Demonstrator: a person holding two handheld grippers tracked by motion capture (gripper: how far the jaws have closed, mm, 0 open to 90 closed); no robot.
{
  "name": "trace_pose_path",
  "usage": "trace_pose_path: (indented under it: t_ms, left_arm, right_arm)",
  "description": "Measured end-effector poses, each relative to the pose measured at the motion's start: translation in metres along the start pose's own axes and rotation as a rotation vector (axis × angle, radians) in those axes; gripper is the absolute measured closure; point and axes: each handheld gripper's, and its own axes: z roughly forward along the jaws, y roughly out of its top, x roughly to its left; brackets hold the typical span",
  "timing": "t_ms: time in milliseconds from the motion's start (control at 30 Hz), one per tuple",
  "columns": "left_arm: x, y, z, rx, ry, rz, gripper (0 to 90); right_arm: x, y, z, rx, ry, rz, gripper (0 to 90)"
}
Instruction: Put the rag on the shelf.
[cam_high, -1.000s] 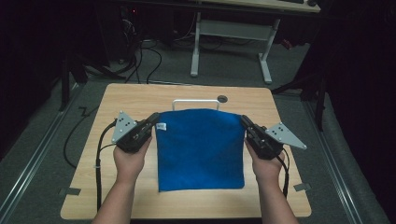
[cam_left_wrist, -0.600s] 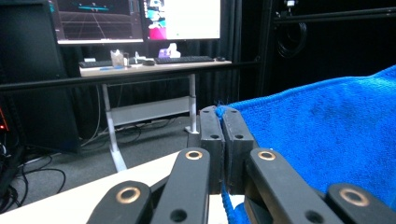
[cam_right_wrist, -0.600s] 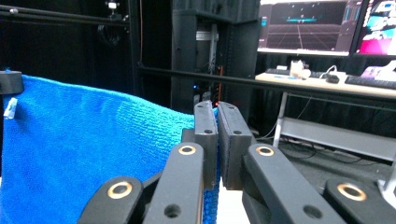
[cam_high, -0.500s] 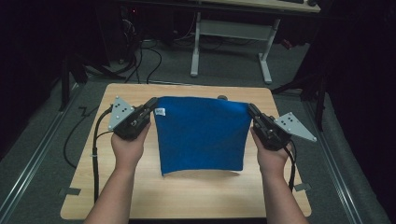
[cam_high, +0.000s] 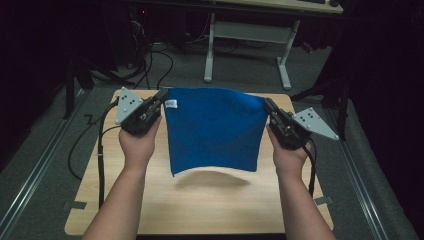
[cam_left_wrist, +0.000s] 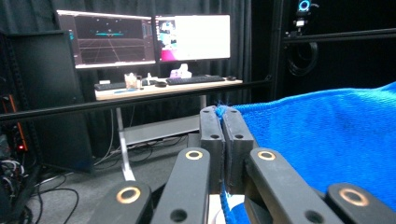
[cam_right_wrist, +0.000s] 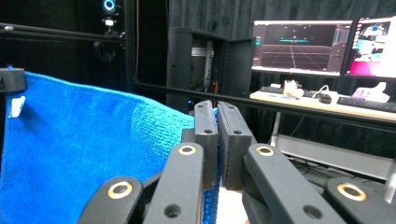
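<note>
Blue cloth (cam_high: 215, 132): one piece, terry-like weave, held spread above the wooden table (cam_high: 200, 210) by its two upper corners; lower edge hangs free of the tabletop with a shadow beneath it. Small white tag (cam_high: 171, 104) near the upper corner at 10 o'clock.

Left gripper (cam_high: 161, 97): at 9 o'clock of the cloth, jaws pressed together on that corner, blue fabric pinched between the pads (cam_left_wrist: 223, 135).

Right gripper (cam_high: 269, 106): at 3 o'clock of the cloth, jaws likewise closed tight on the opposite corner (cam_right_wrist: 215, 140).

Background at 12 o'clock: desk (cam_left_wrist: 163, 88) carrying two lit monitors (cam_left_wrist: 149, 39).
</note>
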Motion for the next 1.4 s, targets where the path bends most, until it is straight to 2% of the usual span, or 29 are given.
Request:
trace_pose_path:
  t_ms: [133,267,300,400,433,667,733,933,967,1033,1133,1200,1233,1267,1300,1333,1367,1400]
  left_arm:
    - [0.006,0.004,0.010,0.009,0.019,0.011,88.9]
    - [0.017,0.009,0.025,0.030,0.044,0.016,88.9]
    - [0.023,0.010,0.032,0.048,0.059,0.027,88.9]
    - [0.027,0.011,0.038,0.054,0.069,0.033,88.9]
    - [0.031,0.015,0.044,0.069,0.081,0.051,88.9]
    - [0.037,0.027,0.057,0.077,0.096,0.091,88.9]
    - [0.042,0.033,0.066,0.097,0.107,0.109,88.9]
    - [0.048,0.037,0.077,0.118,0.132,0.131,88.9]
    - [0.049,0.037,0.079,0.122,0.136,0.138,88.9]
    - [0.051,0.038,0.083,0.128,0.141,0.147,88.9]
    - [0.054,0.035,0.090,0.138,0.142,0.137,88.9]
    - [0.054,0.029,0.098,0.167,0.152,0.150,88.9]
    - [0.057,0.023,0.103,0.189,0.147,0.130,88.9]
    - [0.057,0.023,0.103,0.189,0.147,0.130,88.8]
    - [0.060,0.012,0.107,0.219,0.146,0.110,88.9]
    - [0.060,0.012,0.107,0.219,0.146,0.110,88.9]
    - [0.061,-0.002,0.112,0.261,0.151,0.105,88.9]
    - [0.061,-0.013,0.115,0.293,0.151,0.097,88.9]
  right_arm:
    - [-0.003,0.006,0.008,-0.006,-0.022,-0.013,87.8]
    - [-0.012,0.015,0.022,-0.006,-0.038,0.007,87.8]
    - [-0.013,0.016,0.025,-0.002,-0.038,0.009,87.8]
    - [-0.016,0.019,0.033,0.006,-0.044,0.001,87.8]
    - [-0.018,0.020,0.040,0.020,-0.047,-0.007,87.7]
    - [-0.026,0.021,0.063,0.054,-0.068,0.000,87.7]
    - [-0.030,0.023,0.071,0.060,-0.070,0.007,87.7]
    - [-0.032,0.030,0.083,0.062,-0.070,-0.016,87.7]
    - [-0.034,0.033,0.089,0.072,-0.080,-0.035,87.7]
    - [-0.035,0.033,0.093,0.078,-0.086,-0.040,87.6]
    - [-0.040,0.032,0.101,0.105,-0.097,-0.045,87.6]
    - [-0.043,0.025,0.110,0.135,-0.110,-0.062,87.6]
    - [-0.044,0.023,0.112,0.143,-0.110,-0.065,87.7]
    - [-0.046,0.020,0.115,0.155,-0.109,-0.062,87.7]
    - [-0.047,0.016,0.117,0.164,-0.103,-0.057,87.7]
    - [-0.047,0.016,0.117,0.164,-0.103,-0.057,87.7]
    - [-0.047,0.005,0.123,0.201,-0.103,-0.064,87.7]
    - [-0.047,0.000,0.125,0.213,-0.106,-0.068,87.7]
